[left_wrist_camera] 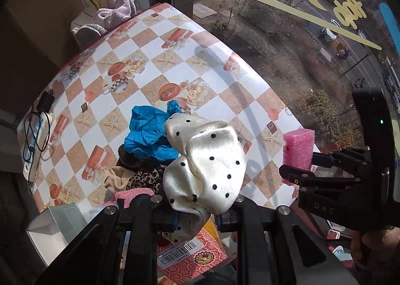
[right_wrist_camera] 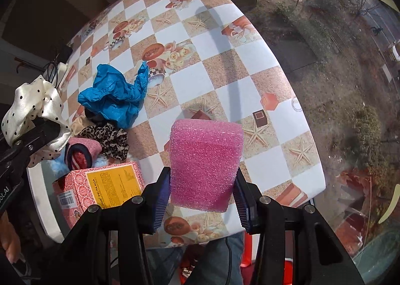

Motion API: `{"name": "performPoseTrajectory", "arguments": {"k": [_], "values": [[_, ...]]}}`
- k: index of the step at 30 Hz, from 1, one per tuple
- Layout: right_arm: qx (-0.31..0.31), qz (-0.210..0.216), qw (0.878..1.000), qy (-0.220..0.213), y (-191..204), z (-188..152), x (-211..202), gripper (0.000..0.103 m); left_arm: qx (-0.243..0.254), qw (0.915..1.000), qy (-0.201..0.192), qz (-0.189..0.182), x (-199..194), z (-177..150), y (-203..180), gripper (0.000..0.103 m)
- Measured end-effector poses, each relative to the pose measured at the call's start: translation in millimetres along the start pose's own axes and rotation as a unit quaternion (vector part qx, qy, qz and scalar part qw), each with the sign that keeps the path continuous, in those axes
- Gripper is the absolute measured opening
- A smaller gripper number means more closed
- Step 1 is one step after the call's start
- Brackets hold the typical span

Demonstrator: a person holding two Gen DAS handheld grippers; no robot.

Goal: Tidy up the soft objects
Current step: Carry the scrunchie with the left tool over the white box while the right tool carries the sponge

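Looks like a home: bench [left_wrist_camera: 175,42] in checked oilcloth by a large upstairs window [left_wrist_camera: 287,35], slippers [left_wrist_camera: 87,30] alongside.

Both views are lit by bright daylight entering through the window [left_wrist_camera: 287,22] beside the surface [left_wrist_camera: 155,42]. Long, soft-edged curved shadows are cast across the checked surface in both pictures. A sheen is seen on the polka-dot satin cloth [left_wrist_camera: 210,160], and faint reflections lie on the glass. The room at the left edge is left dim and murky. Strong fisheye distortion is present: the surface edge is bowed and the corners are blacked out. Focus is sharp at mid-range, while the pink foam block [right_wrist_camera: 205,162] appears slightly soft.
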State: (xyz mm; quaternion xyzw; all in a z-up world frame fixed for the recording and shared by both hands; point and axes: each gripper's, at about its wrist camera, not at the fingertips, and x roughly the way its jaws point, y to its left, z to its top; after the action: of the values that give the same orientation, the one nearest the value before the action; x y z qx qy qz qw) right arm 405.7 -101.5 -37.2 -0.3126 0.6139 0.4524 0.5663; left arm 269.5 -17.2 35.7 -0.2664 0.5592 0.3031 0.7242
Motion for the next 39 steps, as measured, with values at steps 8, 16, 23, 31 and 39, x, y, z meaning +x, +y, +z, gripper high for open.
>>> {"name": "performPoseTrajectory", "arguments": {"k": [8,16,23,31,39], "values": [[-0.013,0.022,1.0,0.012,-28.3,-12.8,1.2,0.049,0.076,0.9964,0.034,-0.013,3.3,-29.0,-67.6,0.023],[-0.085,0.034,0.995,0.031,-27.8,-23.6,3.7,0.049,0.049,0.9978,0.044,0.003,-1.0,-60.4,-87.5,0.023],[-0.154,0.048,0.985,0.053,-19.0,-42.6,9.0,0.049,0.025,0.9977,0.063,-0.001,-0.3,-91.0,-102.2,0.023],[-0.205,0.05,0.976,0.061,-6.1,-63.0,10.1,0.049,0.029,0.9976,0.063,-0.007,-7.4,-116.9,-100.6,0.023],[-0.27,0.084,0.955,0.087,42.3,-98.7,17.3,0.049,0.039,0.9984,0.042,-0.002,-29.6,-162.4,-64.5,0.023]]}}
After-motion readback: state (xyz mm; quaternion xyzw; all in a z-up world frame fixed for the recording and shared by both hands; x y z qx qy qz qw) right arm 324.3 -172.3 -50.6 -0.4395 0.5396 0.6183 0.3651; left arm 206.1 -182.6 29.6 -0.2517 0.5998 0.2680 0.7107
